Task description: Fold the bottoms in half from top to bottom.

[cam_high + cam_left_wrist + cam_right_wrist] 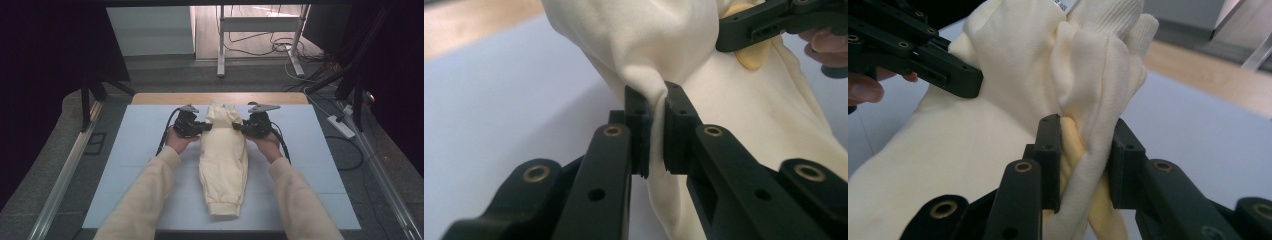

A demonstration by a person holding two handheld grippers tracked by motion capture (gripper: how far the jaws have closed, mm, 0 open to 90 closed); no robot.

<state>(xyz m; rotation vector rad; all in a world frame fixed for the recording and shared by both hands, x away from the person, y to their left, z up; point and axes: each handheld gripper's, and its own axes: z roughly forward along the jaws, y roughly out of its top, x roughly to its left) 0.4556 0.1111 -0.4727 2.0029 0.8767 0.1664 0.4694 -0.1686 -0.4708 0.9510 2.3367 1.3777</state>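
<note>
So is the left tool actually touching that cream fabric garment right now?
Touching. The left gripper view shows the left tool shut on a pinched fold of the cream fabric garment, both pads pressing the cloth.

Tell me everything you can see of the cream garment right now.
The cream garment is soft knit fabric, folded into a long narrow bundle on the pale blue mat. A ribbed cuff or hem lies at the end nearest the person; the far end is bunched and lifted, with ribbed trim and a small label. The left gripper pinches a thin fold of it; the right gripper clamps a thicker bunch on the opposite side.
</note>
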